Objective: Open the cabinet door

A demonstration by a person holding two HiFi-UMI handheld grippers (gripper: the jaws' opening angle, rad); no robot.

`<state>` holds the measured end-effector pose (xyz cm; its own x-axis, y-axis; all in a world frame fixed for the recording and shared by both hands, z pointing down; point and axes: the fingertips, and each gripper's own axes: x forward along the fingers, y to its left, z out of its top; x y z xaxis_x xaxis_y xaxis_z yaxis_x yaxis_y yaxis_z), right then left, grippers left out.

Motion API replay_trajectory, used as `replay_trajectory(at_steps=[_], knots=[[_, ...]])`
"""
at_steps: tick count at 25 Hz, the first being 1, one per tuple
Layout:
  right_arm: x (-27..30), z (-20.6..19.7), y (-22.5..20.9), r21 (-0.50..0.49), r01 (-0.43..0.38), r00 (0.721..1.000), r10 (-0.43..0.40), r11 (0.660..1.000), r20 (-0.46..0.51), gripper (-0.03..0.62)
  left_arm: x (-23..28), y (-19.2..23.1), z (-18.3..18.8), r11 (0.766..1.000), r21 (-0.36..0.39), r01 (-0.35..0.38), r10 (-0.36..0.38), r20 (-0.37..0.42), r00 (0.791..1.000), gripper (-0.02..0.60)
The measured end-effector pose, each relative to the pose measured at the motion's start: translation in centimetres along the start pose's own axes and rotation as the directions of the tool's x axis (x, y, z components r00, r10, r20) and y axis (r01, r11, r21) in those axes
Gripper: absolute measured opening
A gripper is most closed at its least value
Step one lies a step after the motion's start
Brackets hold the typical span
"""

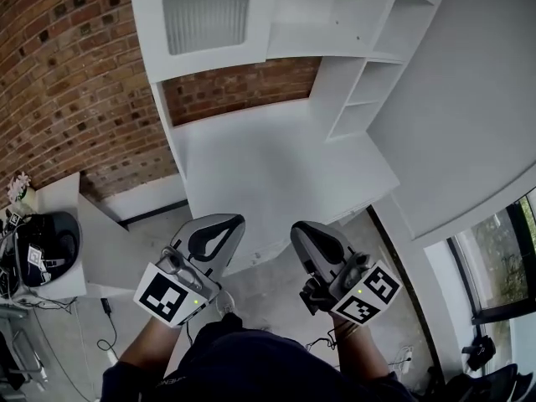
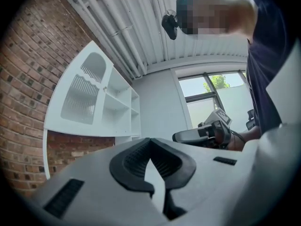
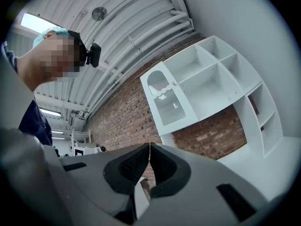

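Cabinet door (image 1: 207, 11): far left, closed, untouched.
Left gripper (image 1: 219, 229): jaws pressed together, empty, near the person.
Right gripper (image 1: 316, 239): likewise.
Remaining: reaching, gripping and pulling, probably everything.

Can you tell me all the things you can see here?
Cabinet door: one, white with a ribbed panel, upper left of the shelf unit, closed.
Open shelves: several, white, right of the door.
Counter: one, white, under the shelves.
Brick wall: one, red-brown, behind and left of the cabinet.
Side table: one, white, far left.
Black item: one, on the side table; cannot tell what it is.
Cable: one, black, on the floor at lower left.
Window: one, dark frame, lower right.
Left gripper: one, grey, black pads, shut, empty.
Right gripper: one, grey, black pads, shut, empty.
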<state>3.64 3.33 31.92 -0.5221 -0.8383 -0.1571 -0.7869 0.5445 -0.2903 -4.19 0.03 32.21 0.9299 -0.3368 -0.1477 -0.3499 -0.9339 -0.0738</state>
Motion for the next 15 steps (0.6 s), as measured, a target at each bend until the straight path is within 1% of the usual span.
replay_trajectory(at_steps=[3, 7, 11, 15], knots=[[3.7, 0.0, -0.6, -0.01, 0.002, 1.0, -0.002, 1.0, -0.004, 0.028, 0.2, 3.8, -0.2, 1.0, 0.008, 0.008, -0.008, 0.0, 1.0, 0.005], [7.6, 0.0, -1.4, -0.022, 0.011, 1.0, -0.011, 1.0, -0.004, 0.028, 0.4, 7.8, 0.0, 1.0, 0.011, 0.019, -0.019, 0.016, 1.0, 0.005], [10.3, 0.2, -2.2, -0.034, 0.02, 1.0, -0.021, 0.999, -0.013, 0.028, 0.5, 10.6, 0.3, 1.0, 0.009, 0.017, -0.018, 0.035, 0.999, 0.005], [12.1, 0.7, -3.1, -0.04, 0.016, 1.0, -0.017, 0.999, -0.023, 0.028, 0.3, 12.7, 0.3, 1.0, 0.004, -0.004, 0.004, 0.046, 0.999, 0.005]])
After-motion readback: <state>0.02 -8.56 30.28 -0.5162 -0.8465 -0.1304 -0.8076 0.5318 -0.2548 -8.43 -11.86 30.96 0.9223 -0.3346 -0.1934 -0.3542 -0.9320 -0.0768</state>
